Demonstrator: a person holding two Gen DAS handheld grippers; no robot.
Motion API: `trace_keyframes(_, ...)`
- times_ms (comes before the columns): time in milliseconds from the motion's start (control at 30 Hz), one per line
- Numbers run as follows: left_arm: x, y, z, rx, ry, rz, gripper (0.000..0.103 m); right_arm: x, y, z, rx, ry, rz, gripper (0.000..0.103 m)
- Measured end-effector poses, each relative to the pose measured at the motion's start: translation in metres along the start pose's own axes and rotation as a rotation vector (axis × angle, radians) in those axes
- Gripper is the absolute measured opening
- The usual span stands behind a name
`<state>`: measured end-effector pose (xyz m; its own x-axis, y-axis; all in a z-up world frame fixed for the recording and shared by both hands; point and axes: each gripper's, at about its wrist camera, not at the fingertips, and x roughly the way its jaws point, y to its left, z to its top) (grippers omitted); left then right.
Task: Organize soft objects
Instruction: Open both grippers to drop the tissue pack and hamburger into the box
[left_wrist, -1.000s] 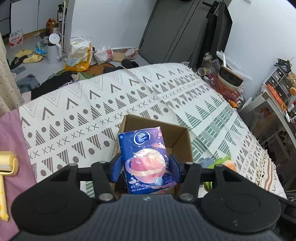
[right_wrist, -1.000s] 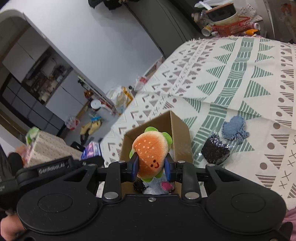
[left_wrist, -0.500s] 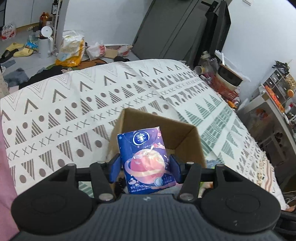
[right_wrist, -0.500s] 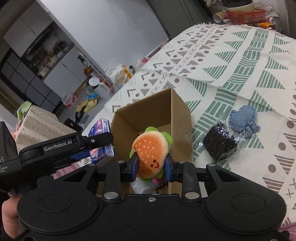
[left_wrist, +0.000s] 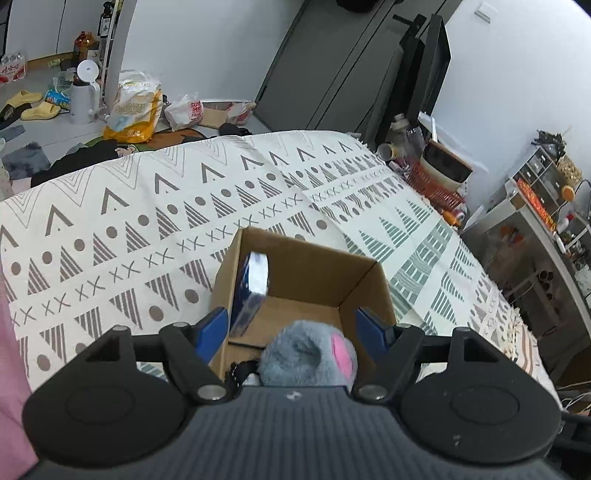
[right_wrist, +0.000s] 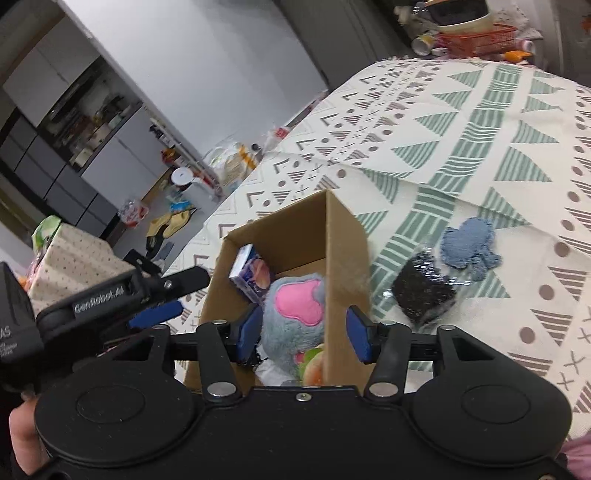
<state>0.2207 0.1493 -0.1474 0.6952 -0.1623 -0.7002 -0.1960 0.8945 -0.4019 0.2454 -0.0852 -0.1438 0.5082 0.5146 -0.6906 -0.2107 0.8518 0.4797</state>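
Now both grippers hang spread and empty over the cardboard box (right_wrist: 343, 258) on the patterned bed (left_wrist: 147, 206), so the next move, as I judge it, turns on what is left outside. Two soft things lie on the bedspread just to the right of the box: a black bundle in clear wrap (right_wrist: 423, 291), touching or nearly touching a blue knitted piece (right_wrist: 469, 245) beyond it. They sit ahead and right of the right gripper (right_wrist: 303, 334), near its right finger, while the left gripper (left_wrist: 291, 326) is on the box's far side, so the right hand is plainly nearer. The bundle's long axis seems to run diagonally away from the box, though the wrap blurs its outline. Inside the box a tissue pack (right_wrist: 251, 275) stands on edge against the left wall, a grey plush with pink patches (right_wrist: 295, 317) fills the near end, and a burger toy (right_wrist: 314, 365) peeks beneath. Both grippers point forward and down, tilted over the box.
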Motion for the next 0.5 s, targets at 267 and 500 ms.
trace_keyframes(267,-0.014,-0.022,0.000,0.064,-0.020,0.005,0.074,-0.014,-0.030,0.008,0.127,-0.048,-0.088,0.061)
trace_keyframes(500,-0.012,-0.053,-0.003,0.120,-0.022,-0.001,0.074,-0.022,-0.058,0.015,0.241,-0.078,-0.115,0.061)
